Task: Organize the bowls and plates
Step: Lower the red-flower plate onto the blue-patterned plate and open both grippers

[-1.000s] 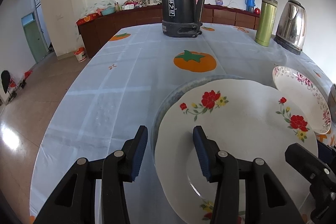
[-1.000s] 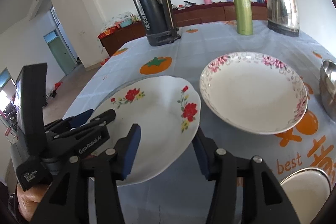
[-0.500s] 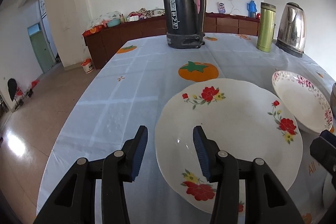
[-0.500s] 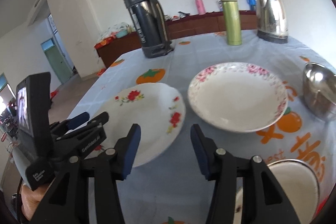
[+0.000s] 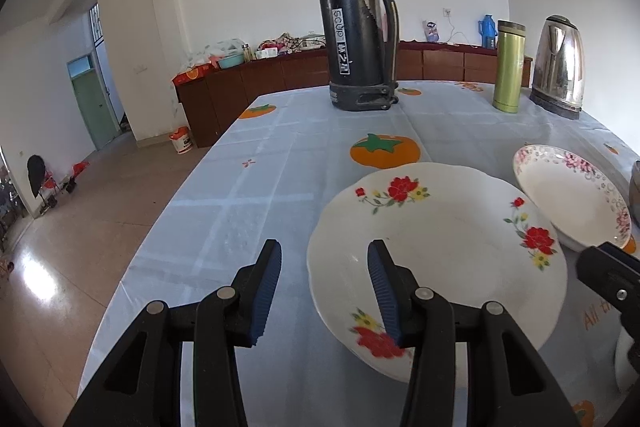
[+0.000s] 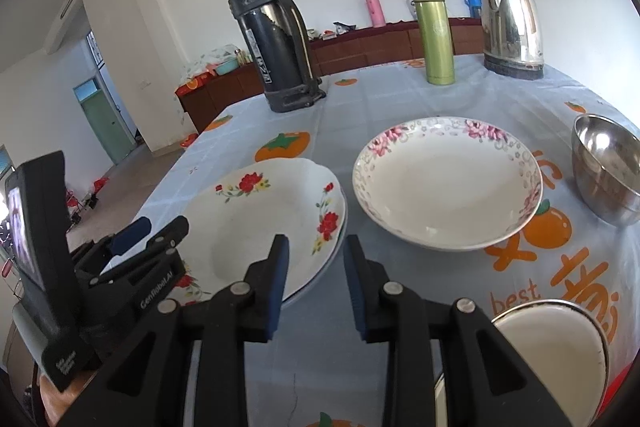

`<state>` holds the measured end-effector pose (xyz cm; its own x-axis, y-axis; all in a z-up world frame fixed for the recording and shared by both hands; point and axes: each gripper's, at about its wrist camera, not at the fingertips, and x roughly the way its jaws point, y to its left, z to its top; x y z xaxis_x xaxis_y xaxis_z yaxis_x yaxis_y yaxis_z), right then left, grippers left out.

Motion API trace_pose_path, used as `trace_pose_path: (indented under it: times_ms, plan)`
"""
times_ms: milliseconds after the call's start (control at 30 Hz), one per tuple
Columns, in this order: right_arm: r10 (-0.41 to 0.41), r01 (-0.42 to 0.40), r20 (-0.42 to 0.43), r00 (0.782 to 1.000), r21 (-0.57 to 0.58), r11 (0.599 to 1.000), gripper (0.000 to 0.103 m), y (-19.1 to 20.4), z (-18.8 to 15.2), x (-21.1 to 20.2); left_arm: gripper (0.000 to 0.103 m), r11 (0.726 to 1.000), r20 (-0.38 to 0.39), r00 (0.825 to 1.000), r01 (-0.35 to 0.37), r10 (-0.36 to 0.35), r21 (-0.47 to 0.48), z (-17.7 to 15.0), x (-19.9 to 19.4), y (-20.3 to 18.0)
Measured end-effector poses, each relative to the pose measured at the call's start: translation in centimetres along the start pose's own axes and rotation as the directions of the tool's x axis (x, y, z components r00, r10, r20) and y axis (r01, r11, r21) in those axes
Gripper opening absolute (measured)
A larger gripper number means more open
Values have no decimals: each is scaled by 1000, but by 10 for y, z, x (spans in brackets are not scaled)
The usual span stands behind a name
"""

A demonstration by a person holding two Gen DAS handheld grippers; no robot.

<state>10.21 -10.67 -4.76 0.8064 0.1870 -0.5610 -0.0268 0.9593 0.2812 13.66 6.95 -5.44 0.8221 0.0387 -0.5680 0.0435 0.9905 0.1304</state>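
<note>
- Tablecloth (image 5: 280, 163) lies bare left of the red-flower plate (image 5: 440, 239), up to the table's edge.
- Plate sits flat just beside the pink-rimmed bowl (image 6: 448, 187); round, no long axis.
- My left gripper (image 5: 324, 291) is open, straddling the plate's rim.
- My right gripper (image 6: 316, 267) is closing, nothing between.

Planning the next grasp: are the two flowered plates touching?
Apart. In the right wrist view, tablecloth shows between the red-flowered plate and pink-rimmed plate.

Bare tablecloth (image 5: 248, 195) left of red-flower plate (image 5: 440, 239) is passable; pink-rimmed plate (image 6: 448, 183) and steel bowl (image 6: 608, 171) crowd the right.
</note>
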Motion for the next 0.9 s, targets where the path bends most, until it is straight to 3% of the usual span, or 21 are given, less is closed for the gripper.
trace_pose_path:
  times_ms: [233,533,900]
  plan:
    - [-4,4,29,1000,20,1000,44,-4,2,-8,58,1000,56,998,-18,17,10,-7,-26,-10]
    - [-35,34,85,996,10,999,44,-3,5,-21,59,999,114,993,-37,35,9,-16,-54,-21]
    - [-31,30,97,995,13,999,45,-3,2,-30,59,999,112,994,-5,9,-36,-24,-73,-28]
